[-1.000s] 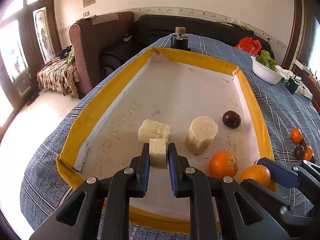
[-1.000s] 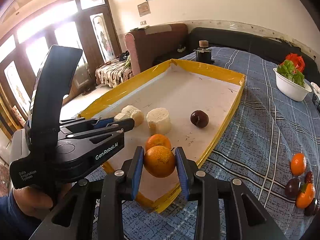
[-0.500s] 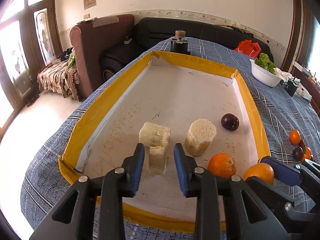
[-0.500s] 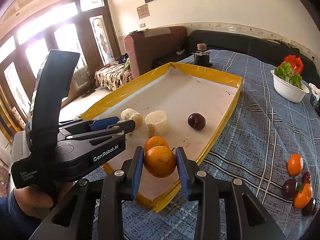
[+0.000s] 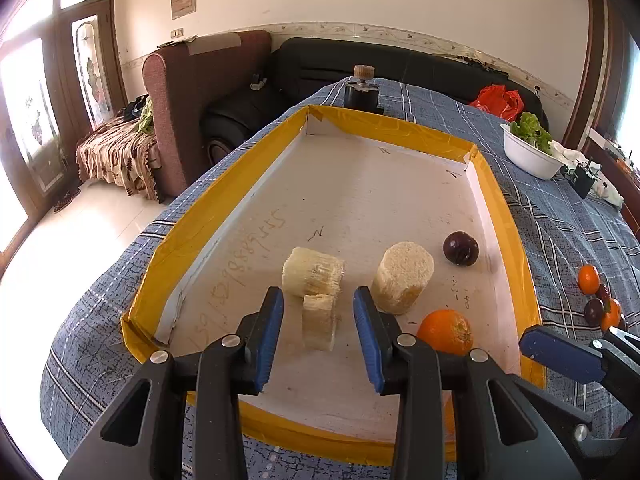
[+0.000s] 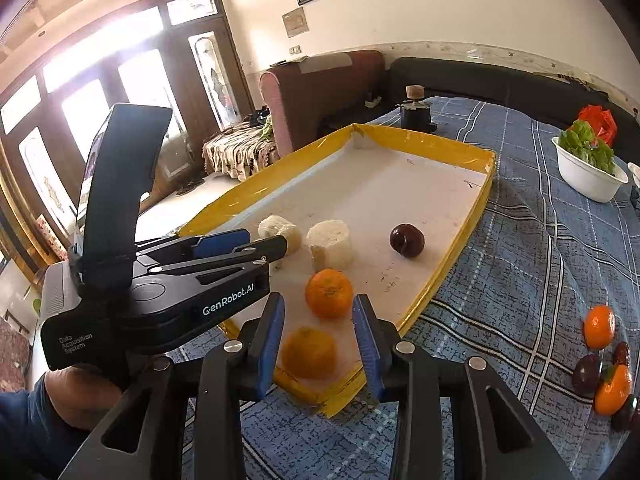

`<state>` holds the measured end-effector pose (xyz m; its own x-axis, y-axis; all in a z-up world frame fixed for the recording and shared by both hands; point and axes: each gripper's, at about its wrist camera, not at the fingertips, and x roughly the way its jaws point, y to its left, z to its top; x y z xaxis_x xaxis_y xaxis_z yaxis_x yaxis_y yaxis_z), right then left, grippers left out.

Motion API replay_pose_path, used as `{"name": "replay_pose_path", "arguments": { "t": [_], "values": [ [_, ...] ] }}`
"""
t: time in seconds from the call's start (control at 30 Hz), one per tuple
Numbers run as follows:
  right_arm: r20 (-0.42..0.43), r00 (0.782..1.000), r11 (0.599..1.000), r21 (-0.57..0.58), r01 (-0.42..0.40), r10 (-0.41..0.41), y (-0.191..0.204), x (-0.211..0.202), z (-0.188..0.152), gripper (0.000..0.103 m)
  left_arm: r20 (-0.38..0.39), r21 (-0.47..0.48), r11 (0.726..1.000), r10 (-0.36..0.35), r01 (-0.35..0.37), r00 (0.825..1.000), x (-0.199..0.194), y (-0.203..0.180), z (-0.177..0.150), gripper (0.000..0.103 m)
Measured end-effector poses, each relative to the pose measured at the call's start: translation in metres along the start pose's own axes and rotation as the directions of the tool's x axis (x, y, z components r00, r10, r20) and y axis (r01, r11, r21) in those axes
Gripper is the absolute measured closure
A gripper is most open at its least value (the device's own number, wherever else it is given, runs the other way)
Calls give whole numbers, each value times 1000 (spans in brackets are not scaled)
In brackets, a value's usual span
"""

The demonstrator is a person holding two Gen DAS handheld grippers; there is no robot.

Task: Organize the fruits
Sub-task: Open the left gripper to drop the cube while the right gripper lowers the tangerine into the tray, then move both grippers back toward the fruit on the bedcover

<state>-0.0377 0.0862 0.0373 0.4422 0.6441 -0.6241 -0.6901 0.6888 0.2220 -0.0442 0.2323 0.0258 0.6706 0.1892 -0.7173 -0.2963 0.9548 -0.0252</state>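
1. Left hand-held gripper (image 5: 318, 334) hangs over the near end of the yellow-edged tray (image 5: 192, 236); its jaws have just been opening and now stand spread, with a small pale fruit chunk (image 5: 319, 322) standing upright on the tray floor between them, clear of both blue pads.
2. Just behind that chunk lies a larger pale piece (image 5: 313, 272) on its side, and to its right a round pale piece (image 5: 403, 277) stands upright.
3. Right hand-held gripper (image 6: 319, 340) has also just been opening; its jaws are parted, and an orange (image 6: 309, 353) sits in the tray's near corner between them, with a gap showing at each pad.
4. A second orange (image 6: 329, 293) rests just beyond the first, near the round pale piece.
5. A dark plum (image 6: 407, 240) lies alone further along the tray, toward its right wall.
6. On the blue checked tabletop (image 6: 520, 248), well right of the tray, waits a cluster of loose oranges and plums (image 6: 604, 360).
7. A white bowl of greens (image 6: 588, 172) stands at the far right.
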Motion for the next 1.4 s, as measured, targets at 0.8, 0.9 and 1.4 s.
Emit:
{"name": "replay_pose_path", "arguments": {
  "t": [0.8, 0.9, 1.4],
  "values": [
    [81, 994, 978, 202, 61, -79, -44, -67, -12, 63, 8, 16, 1000, 2, -2, 1000, -5, -3, 3, 46],
    [113, 987, 967, 240, 83, -113, -59, -90, -20, 63, 8, 20, 1000, -10, 10, 1000, -8, -6, 3, 41],
    [147, 901, 809, 515, 284, -409, -168, -202, -89, 62, 76, 168, 975, -158, 144, 984, -57, -68, 6, 40]
  ]
}}
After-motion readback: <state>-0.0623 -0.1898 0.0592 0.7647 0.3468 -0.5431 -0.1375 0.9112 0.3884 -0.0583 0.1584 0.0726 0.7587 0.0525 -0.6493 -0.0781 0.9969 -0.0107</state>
